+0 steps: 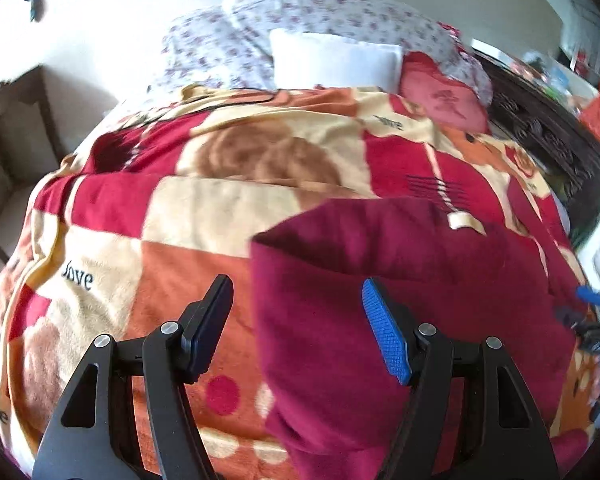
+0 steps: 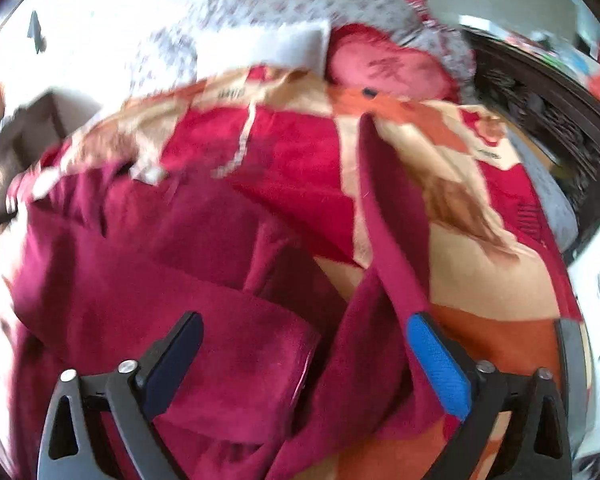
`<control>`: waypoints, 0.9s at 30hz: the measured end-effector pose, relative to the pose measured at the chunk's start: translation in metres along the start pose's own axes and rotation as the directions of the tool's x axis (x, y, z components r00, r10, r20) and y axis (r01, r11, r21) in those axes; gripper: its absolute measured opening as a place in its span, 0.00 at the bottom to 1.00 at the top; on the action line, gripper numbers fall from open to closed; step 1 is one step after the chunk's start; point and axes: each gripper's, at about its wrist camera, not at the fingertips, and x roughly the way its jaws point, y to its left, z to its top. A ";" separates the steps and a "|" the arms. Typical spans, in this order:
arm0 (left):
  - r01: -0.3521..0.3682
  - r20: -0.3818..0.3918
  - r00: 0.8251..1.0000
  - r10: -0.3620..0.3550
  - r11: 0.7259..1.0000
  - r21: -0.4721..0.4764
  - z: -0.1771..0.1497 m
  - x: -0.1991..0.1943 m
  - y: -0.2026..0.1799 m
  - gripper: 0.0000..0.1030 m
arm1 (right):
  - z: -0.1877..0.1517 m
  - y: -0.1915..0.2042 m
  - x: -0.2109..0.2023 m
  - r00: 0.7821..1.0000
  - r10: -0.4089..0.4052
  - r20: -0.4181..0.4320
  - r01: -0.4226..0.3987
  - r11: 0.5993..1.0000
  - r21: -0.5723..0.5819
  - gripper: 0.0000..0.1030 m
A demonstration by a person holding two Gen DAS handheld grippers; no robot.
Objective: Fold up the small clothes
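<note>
Maroon garment (image 1: 400, 280) lies on a patterned blanket (image 1: 180, 208) spread over the bed, filling the 3 to 6 o'clock part of the left wrist view. Nearest, the left gripper (image 1: 298, 330) has its jaws spread, nothing pinched; the cloth's left edge falls between them without either pad pressing on it. In the right wrist view the right gripper (image 2: 304, 364) also stands wide, and loose folds of the garment rise between its fingers untouched. A narrow strip (image 2: 384, 220), perhaps a sleeve or hem, runs up from beside the blue pad (image 2: 436, 364) toward 12 o'clock.

Judging by the layered cloth, one fold looks laid and both hands are free; the next move likely calls for finding a fresh edge to pinch and flattening that raised strip.

Its long axis seems to run from 9 to 3 o'clock in the left view, though blur leaves this unsure. Farther off, at 12 o'clock, sit a white pillow (image 1: 336, 58) and floral bedding (image 1: 320, 8).
</note>
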 end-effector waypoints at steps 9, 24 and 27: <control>0.010 -0.010 1.000 -0.010 1.000 -0.029 0.000 0.007 -0.001 0.66 | -0.003 -0.016 -0.011 0.992 0.112 0.061 -0.114 0.993 0.037 0.06; 0.018 -0.002 1.000 -0.019 0.998 -0.052 0.001 0.004 0.002 0.66 | 0.007 -0.015 -0.003 0.982 0.191 0.009 -0.191 0.981 0.033 0.67; 0.018 -0.007 1.000 -0.019 0.998 -0.054 -0.001 0.005 0.001 0.66 | 0.001 -0.008 0.008 0.982 0.189 -0.024 -0.189 0.982 -0.011 0.56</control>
